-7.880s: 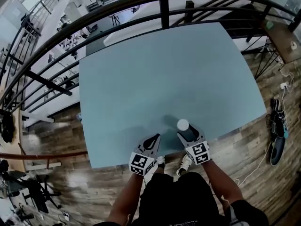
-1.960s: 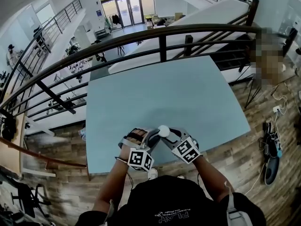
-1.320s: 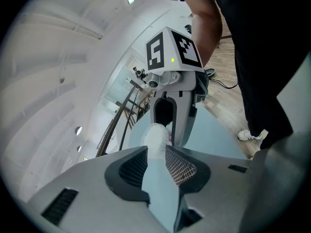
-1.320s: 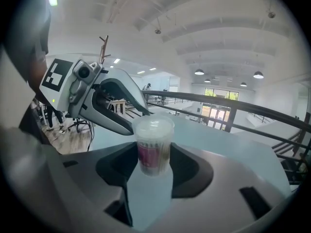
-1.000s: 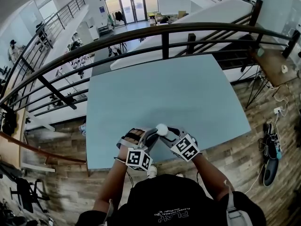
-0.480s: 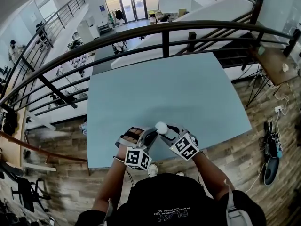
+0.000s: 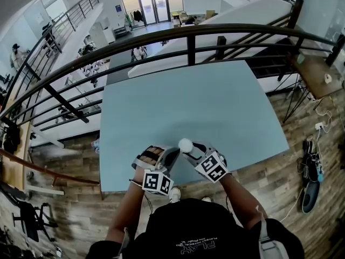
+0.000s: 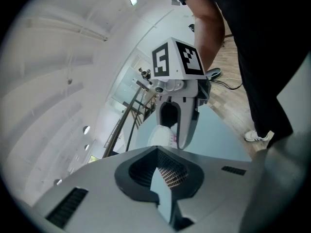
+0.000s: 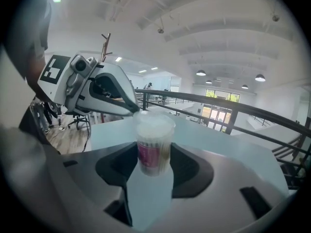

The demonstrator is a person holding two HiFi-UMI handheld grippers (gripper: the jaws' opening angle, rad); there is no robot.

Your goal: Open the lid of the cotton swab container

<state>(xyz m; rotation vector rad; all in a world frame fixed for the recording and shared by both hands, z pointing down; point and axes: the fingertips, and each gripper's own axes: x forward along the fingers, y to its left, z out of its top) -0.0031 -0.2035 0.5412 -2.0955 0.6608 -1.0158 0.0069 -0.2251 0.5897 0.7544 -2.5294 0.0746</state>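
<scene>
The cotton swab container (image 9: 153, 152) is a clear cup with a pink label and a white lid (image 7: 185, 144). My right gripper (image 9: 154, 154) is shut on its body, which sits upright between the pads over the near part of the blue table (image 7: 188, 96). My left gripper (image 9: 132, 111) comes in from the left. Its jaws have just been closing, and the tips now pinch together at the lid's rim. In the left gripper view the left gripper (image 8: 157, 152) shows only a thin slit, with the container (image 8: 163, 137) and the right gripper (image 8: 171, 139) right behind it.
The table's near edge lies just under both grippers, with wooden floor and the person's shoes (image 8: 255, 136) below. A dark metal railing (image 7: 188, 36) runs along the table's far side. Cables and shoes (image 7: 315, 161) lie on the floor at the right.
Since the oldest frame my left gripper has come over to the container's lid. Over the last second both grippers and the container stay in the same place.
</scene>
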